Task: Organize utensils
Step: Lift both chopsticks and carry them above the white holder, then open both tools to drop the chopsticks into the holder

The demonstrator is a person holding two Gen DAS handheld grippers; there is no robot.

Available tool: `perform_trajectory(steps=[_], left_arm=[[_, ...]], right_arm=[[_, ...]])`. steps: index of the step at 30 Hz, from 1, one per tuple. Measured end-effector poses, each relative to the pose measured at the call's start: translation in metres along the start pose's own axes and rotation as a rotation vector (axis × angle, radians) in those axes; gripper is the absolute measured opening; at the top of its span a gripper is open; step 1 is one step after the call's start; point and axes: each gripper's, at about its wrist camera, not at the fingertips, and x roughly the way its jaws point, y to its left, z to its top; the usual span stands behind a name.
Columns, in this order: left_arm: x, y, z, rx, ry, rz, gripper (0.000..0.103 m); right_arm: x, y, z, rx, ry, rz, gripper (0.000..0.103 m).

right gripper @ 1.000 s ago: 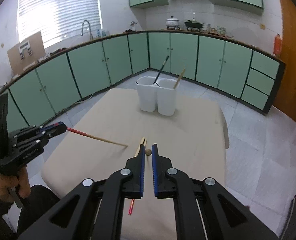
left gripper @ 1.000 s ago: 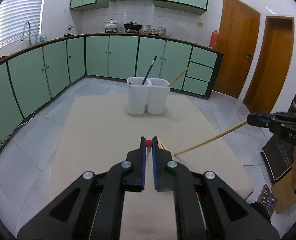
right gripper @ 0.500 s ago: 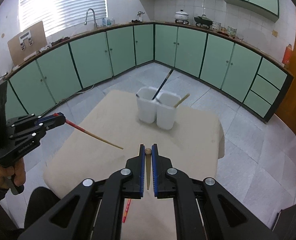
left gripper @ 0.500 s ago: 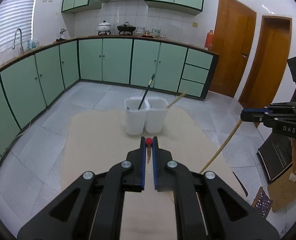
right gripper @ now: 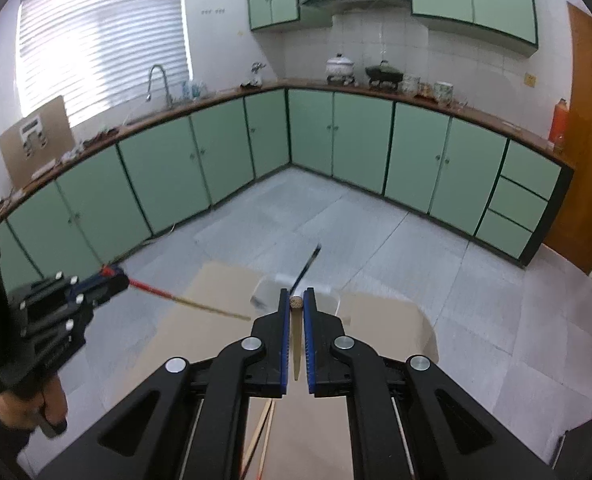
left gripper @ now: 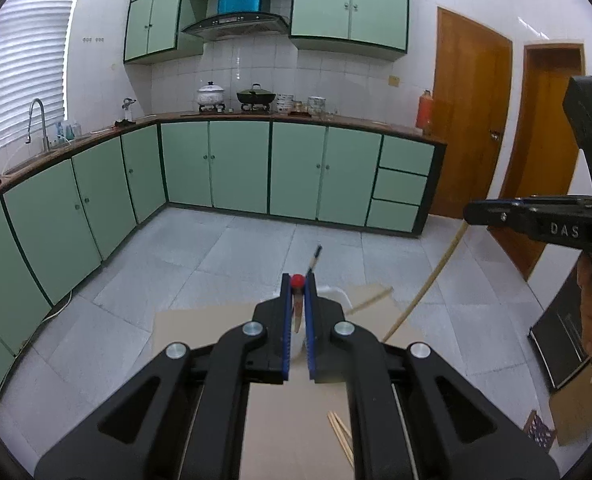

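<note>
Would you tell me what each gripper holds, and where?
Left gripper: red-tipped chopstick, gripped at its red end. Right gripper: plain wooden chopstick, gripped at its butt end.

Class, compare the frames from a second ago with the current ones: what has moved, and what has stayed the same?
Both grippers rose and tilted up, so the white holder sank low, nearly hidden behind the fingers. The left gripper stays shut on the red-tipped chopstick; the right gripper stays shut on the plain chopstick. Nothing was released. The black chopstick still stands in the holder, and loose chopsticks remain on the table.
</note>
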Motion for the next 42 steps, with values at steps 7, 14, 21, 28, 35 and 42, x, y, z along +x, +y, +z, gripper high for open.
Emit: perform_trajectory(steps=[7, 14, 21, 28, 35, 42], left_arm=[[0.063, 0.012, 0.016, -0.010, 0.020, 0.033, 0.005], [0.125, 0.025, -0.004, -0.032, 0.100, 0.029, 0.005], [0.157, 0.039, -0.036, -0.042, 0.172, 0.019, 0.006], [0.134, 0.051, -0.042, -0.059, 0.156, 0.010, 0.012], [0.043, 0.043, -0.097, -0.010, 0.056, 0.006, 0.051], [-0.016, 0.021, -0.241, -0.045, 0.103, 0.032, 0.061]], right_arm=[[0.050, -0.016, 0.038, 0.037, -0.034, -0.037, 0.006], [0.124, -0.037, 0.025, 0.081, 0.035, -0.050, 0.006], [0.167, -0.045, -0.010, 0.081, 0.120, -0.039, 0.009], [0.125, -0.040, -0.027, 0.051, 0.049, -0.021, 0.025], [0.033, -0.013, -0.135, -0.019, -0.090, -0.013, 0.035], [0.045, 0.028, -0.352, -0.001, 0.115, 0.016, 0.035]])
